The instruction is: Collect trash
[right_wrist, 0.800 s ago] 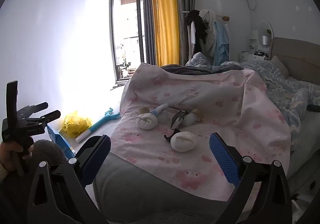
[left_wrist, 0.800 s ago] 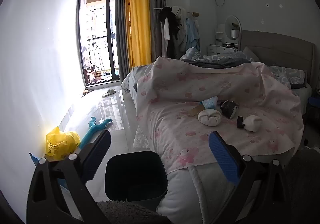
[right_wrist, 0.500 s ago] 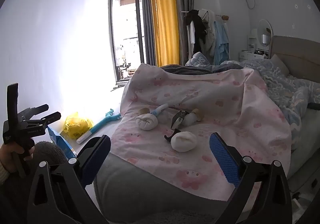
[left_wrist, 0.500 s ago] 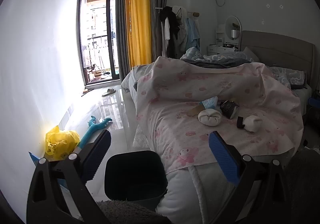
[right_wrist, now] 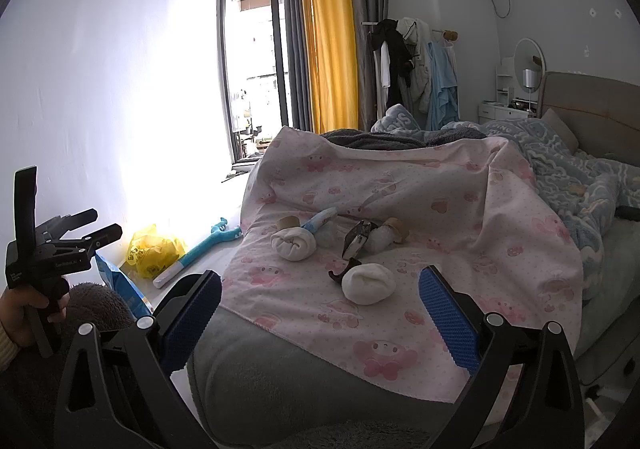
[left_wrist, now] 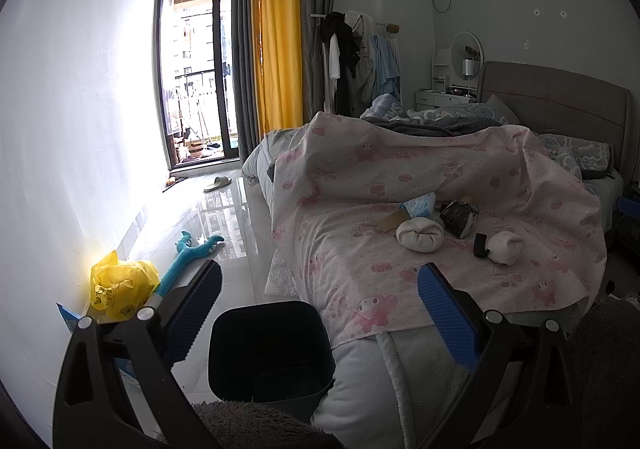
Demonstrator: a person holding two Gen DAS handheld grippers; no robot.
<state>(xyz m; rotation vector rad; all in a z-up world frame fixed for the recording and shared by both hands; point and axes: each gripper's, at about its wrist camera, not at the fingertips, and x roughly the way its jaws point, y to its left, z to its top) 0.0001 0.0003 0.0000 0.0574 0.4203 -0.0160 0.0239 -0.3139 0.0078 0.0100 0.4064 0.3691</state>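
Several bits of trash lie on the pink printed sheet (right_wrist: 460,217) of the bed: a crumpled white wad (right_wrist: 368,283) beside a black hook, a second white wad (right_wrist: 293,243), a dark wrapper (right_wrist: 359,239), a blue tube (right_wrist: 320,217) and cardboard rolls. The left wrist view shows the same pile: white wad (left_wrist: 420,235), white wad (left_wrist: 505,247), dark wrapper (left_wrist: 459,213). A black bin (left_wrist: 270,349) stands on the floor at the bed's corner. My left gripper (left_wrist: 318,323) is open above the bin. My right gripper (right_wrist: 319,323) is open, short of the pile, nothing between its fingers.
A yellow bag (left_wrist: 120,283), a blue toy stick (left_wrist: 188,253) and a blue packet (right_wrist: 120,281) lie along the white wall. Glossy floor runs to the balcony door (left_wrist: 200,61). A clothes rack (left_wrist: 356,57), a headboard (left_wrist: 560,105) and blue bedding (right_wrist: 568,173) fill the back.
Both views have barely shifted; the right gripper has edged slightly closer to the pile. Nothing was picked up or let go.
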